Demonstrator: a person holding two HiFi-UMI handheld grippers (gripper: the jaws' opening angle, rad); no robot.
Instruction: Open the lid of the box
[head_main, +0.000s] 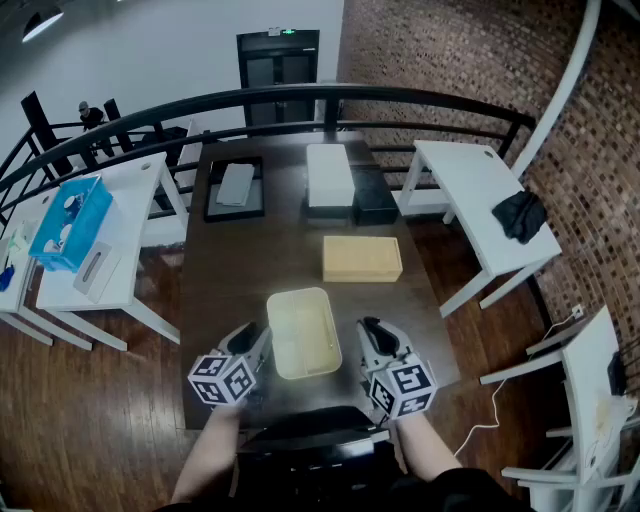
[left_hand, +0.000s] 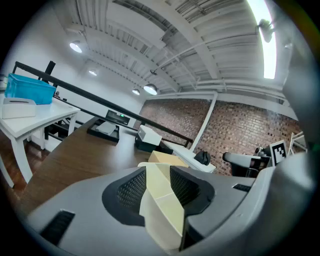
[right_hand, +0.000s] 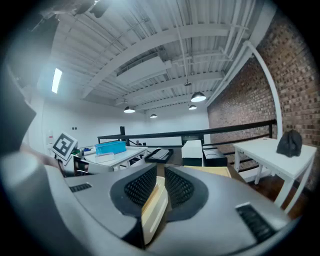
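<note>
A pale cream lid (head_main: 300, 332), shallow and rimmed, is held level over the near end of the dark wooden table (head_main: 240, 260). My left gripper (head_main: 262, 342) is shut on its left rim and my right gripper (head_main: 367, 337) is shut on its right rim. In the left gripper view the cream rim (left_hand: 161, 200) is pinched between the two pads of the left gripper (left_hand: 157, 182). In the right gripper view the lid's thin edge (right_hand: 154, 207) sits clamped in the right gripper (right_hand: 159, 192). A tan box (head_main: 362, 258) lies on the table beyond the lid, apart from it.
At the table's far end stand a black tray with a grey item (head_main: 235, 187), a white box (head_main: 329, 175) and a black box (head_main: 373, 195). White side tables flank the table: the left one bears a blue box (head_main: 72, 220), the right one a black cloth (head_main: 520, 215). A black railing (head_main: 300, 95) curves behind.
</note>
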